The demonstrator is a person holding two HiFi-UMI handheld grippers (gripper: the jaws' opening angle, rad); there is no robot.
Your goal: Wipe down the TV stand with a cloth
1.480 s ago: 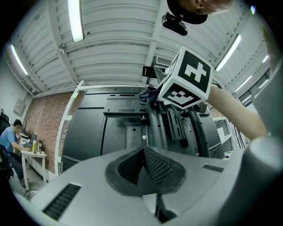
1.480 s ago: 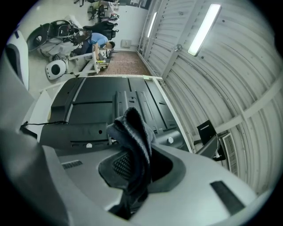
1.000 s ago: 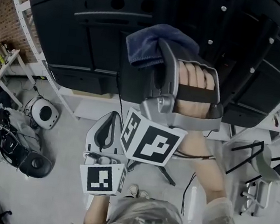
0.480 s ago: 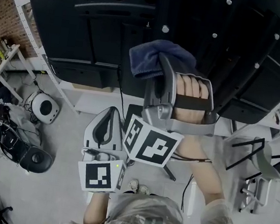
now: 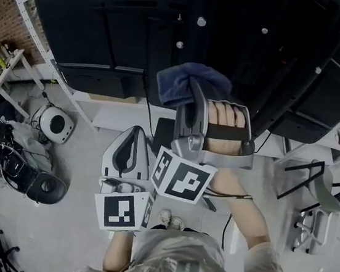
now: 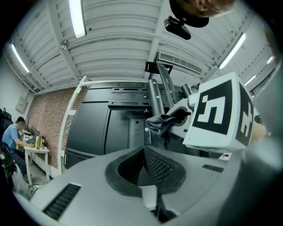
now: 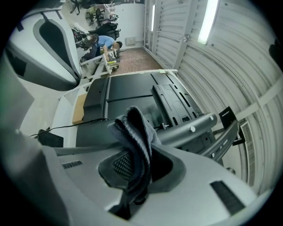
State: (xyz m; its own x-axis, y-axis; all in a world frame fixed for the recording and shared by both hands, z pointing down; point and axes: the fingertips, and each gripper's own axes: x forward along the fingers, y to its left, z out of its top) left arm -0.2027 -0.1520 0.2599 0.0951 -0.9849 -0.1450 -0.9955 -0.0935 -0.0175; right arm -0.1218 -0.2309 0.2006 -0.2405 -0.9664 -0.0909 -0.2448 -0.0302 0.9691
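Note:
My right gripper [image 5: 191, 93] is shut on a dark blue cloth [image 5: 189, 81], which bunches out of its jaws and lies against the black TV stand's column [image 5: 216, 26]. In the right gripper view the cloth [image 7: 135, 134] hangs folded between the jaws of that gripper [image 7: 132, 170], with the stand's grey column [image 7: 190, 128] and the TV's black back [image 7: 128, 95] just beyond. My left gripper [image 5: 134, 132] sits lower and to the left, away from the stand. Its jaws [image 6: 148, 165] are shut with nothing in them. It looks toward the cloth [image 6: 161, 122].
A white frame [image 5: 42, 44] runs along the TV's left side. On the floor at left lie a white round device [image 5: 55, 124] and black gear [image 5: 39, 186]. A black chair [image 5: 314, 198] stands at right. A person sits at a desk [image 6: 13, 134].
The right gripper and the cloth have slid lower in the head view, down along the stand's column. The left gripper has hardly moved.

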